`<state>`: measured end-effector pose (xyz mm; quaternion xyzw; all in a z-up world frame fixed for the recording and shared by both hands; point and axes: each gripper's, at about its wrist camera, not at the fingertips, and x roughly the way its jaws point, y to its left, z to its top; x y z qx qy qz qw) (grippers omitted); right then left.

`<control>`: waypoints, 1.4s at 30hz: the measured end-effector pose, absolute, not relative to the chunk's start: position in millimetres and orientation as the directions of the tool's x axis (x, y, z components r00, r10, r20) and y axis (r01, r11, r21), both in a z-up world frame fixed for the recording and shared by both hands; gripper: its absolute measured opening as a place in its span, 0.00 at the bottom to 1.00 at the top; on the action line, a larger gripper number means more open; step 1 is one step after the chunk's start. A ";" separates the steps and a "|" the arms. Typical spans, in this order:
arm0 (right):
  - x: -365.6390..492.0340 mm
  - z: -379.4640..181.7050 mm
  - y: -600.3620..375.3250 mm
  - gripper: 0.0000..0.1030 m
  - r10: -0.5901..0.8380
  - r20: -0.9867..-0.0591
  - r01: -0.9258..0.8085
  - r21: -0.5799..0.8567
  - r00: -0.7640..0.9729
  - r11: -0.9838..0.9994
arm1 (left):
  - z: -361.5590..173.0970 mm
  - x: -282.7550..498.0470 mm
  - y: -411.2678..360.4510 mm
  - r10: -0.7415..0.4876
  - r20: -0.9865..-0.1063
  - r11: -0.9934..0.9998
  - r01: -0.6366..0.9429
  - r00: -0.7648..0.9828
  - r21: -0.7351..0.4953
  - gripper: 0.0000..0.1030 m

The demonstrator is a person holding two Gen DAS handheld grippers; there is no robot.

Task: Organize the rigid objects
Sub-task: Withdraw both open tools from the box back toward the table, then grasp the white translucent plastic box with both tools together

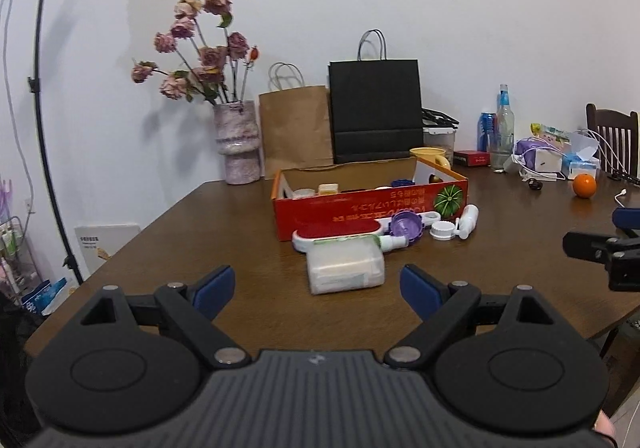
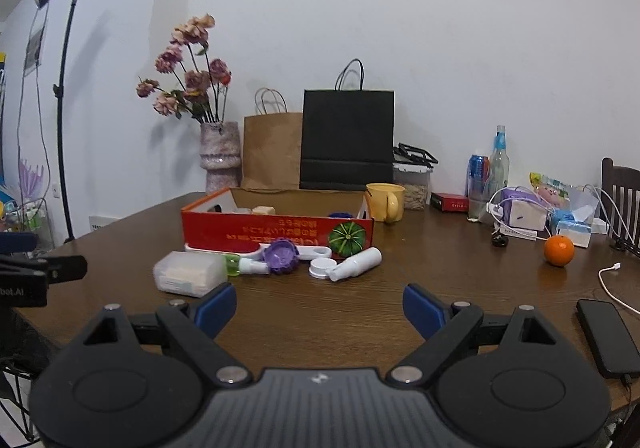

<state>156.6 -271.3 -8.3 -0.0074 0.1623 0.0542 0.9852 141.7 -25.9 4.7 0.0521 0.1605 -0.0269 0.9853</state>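
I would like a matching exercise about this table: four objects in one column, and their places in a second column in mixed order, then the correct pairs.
Objects:
1. round orange fruit
2. yellow ceramic mug
3. frosted plastic box
4. flat black phone

Places:
A. nearest the table's front edge, far right
B. just behind the red cardboard box's right end
C. leftmost of the small items before the red box
D. alone on the wood, right of the red box, near white cables

Pairs: 1-D, 2-B, 3-C, 4-A

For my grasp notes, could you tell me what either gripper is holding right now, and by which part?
Nothing is held. The left tongs and the right tongs both stand open and empty above the table.
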 end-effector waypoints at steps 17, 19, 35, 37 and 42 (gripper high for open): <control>254.9 -20.4 -283.4 0.76 0.170 -0.397 -0.166 0.044 0.902 0.985 | -10.8 263.4 -59.8 -0.079 -0.383 0.989 0.122 0.920 0.089 0.89; 267.7 -23.2 -275.6 0.74 0.200 -0.411 -0.196 0.053 0.889 0.979 | -15.4 272.7 -45.6 -0.077 -0.406 0.993 0.109 0.910 0.055 0.87; 371.5 -60.7 -190.8 0.43 0.537 -0.485 -0.359 0.415 0.690 0.836 | -44.2 329.5 48.3 -0.418 -0.487 0.899 0.272 0.766 -0.343 0.37; 375.1 -62.0 -187.5 0.40 0.551 -0.486 -0.349 0.446 0.679 0.824 | -46.4 332.1 51.9 -0.446 -0.476 0.880 0.273 0.758 -0.389 0.32; 377.9 -61.4 -183.2 0.32 0.563 -0.485 -0.341 0.473 0.669 0.813 | -44.5 332.9 56.2 -0.445 -0.478 0.876 0.257 0.757 -0.409 0.24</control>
